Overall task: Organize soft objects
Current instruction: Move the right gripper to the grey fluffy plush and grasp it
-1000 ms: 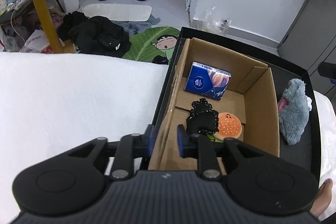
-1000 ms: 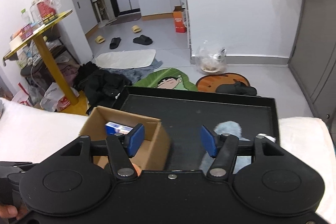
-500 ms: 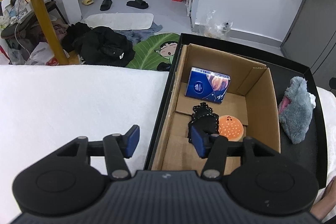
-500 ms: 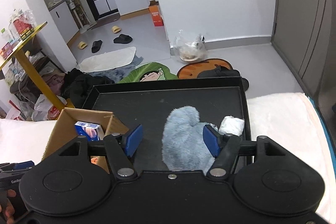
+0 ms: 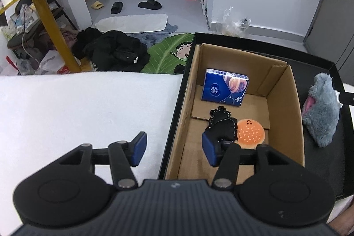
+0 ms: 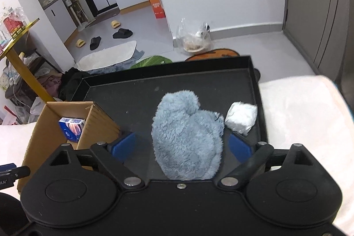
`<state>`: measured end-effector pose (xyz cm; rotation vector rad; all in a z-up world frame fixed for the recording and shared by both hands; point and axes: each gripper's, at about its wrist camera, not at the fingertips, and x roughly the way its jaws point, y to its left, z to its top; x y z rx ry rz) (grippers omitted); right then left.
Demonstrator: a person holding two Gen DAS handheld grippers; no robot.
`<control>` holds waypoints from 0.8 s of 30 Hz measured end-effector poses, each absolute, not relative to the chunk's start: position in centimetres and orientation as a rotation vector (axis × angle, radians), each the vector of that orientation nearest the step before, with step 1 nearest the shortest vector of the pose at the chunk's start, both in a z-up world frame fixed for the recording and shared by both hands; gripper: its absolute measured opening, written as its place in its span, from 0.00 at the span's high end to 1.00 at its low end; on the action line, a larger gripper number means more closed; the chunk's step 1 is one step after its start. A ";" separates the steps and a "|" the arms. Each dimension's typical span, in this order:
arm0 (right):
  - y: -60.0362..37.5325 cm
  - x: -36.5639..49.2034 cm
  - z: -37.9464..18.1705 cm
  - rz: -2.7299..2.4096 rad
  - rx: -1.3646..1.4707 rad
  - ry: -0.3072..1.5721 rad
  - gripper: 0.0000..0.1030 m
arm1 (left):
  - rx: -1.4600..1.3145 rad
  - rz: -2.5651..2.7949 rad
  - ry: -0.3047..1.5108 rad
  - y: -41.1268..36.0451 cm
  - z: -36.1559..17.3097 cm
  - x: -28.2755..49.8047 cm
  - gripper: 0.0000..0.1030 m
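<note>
A cardboard box (image 5: 283, 103) stands in the left part of a black tray (image 6: 168, 69). Inside it lie a blue tissue pack (image 5: 224, 87), a black lace-edged soft piece (image 5: 221, 123) and an orange burger plush (image 5: 251, 133). My left gripper (image 5: 173, 148) is open, straddling the box's left wall and the tray rim without pressing on them. A grey-blue furry plush (image 6: 185, 125) lies on the tray floor right of the box. My right gripper (image 6: 181, 145) hangs over it with jaws opening wide. The plush sits between the pads, untouched. A white packet (image 6: 241, 117) lies beside the plush.
The tray rests on a white fuzzy cover (image 5: 77, 107). Beyond the edge is the floor with a dark clothes pile (image 5: 115, 54), a green mat (image 5: 168, 54), slippers and a yellow-legged table (image 5: 50, 14). A bare patch of tray floor (image 6: 132, 94) lies behind the plush.
The left jaws, narrow around the box's left wall before, have spread apart. The right gripper has swung right and down over the grey-blue plush, and its jaws have widened.
</note>
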<state>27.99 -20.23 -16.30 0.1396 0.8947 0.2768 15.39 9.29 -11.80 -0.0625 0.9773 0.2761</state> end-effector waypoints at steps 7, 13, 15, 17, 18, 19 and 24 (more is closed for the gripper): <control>-19.1 29.0 -18.2 0.276 0.129 0.918 0.02 | 0.007 0.278 0.991 8.3 -12.1 15.9 0.48; -18.6 29.7 -19.5 0.247 0.054 0.888 0.03 | 0.038 0.286 1.011 7.7 -12.5 16.5 0.48; -18.4 29.7 -19.5 0.225 0.005 0.854 0.05 | 0.042 0.288 1.019 7.6 -12.6 16.7 0.47; -18.3 29.7 -19.5 0.226 -0.023 0.838 0.08 | 0.044 0.291 1.026 7.7 -12.6 16.8 0.47; -18.3 29.7 -19.4 0.232 -0.022 0.832 0.09 | 0.043 0.293 1.027 7.7 -12.5 16.8 0.47; -18.3 29.6 -19.4 0.238 -0.020 0.828 0.09 | 0.043 0.296 1.027 7.6 -12.5 16.8 0.47; -18.0 29.5 -20.4 0.281 -0.059 0.893 0.39 | 0.058 0.300 1.024 7.2 -12.4 16.7 0.47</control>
